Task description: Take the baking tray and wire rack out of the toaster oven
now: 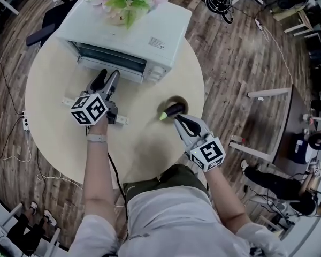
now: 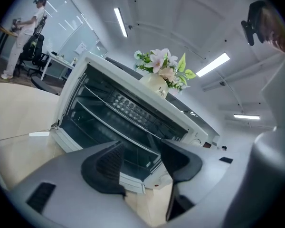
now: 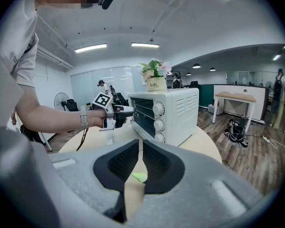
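Observation:
The white toaster oven [image 1: 150,33] stands at the far side of the round table [image 1: 53,138], its glass door shut. Through the glass in the left gripper view, wire rack lines [image 2: 115,121] cross the dark inside; I cannot make out the baking tray. My left gripper [image 1: 108,78] is open and empty, its jaws just in front of the door's lower edge [image 2: 141,148]. The right gripper view shows it side-on at the door [image 3: 121,109]. My right gripper [image 1: 177,120] hovers over the table's near right part, pads together with only a slit [image 3: 138,144], holding nothing.
A vase of flowers [image 1: 125,4] sits on the oven top. A dark pen-like thing with a yellow-green tip [image 1: 170,111] lies by a round hole in the table, just ahead of the right gripper. Three knobs [image 3: 158,123] line the oven's right front.

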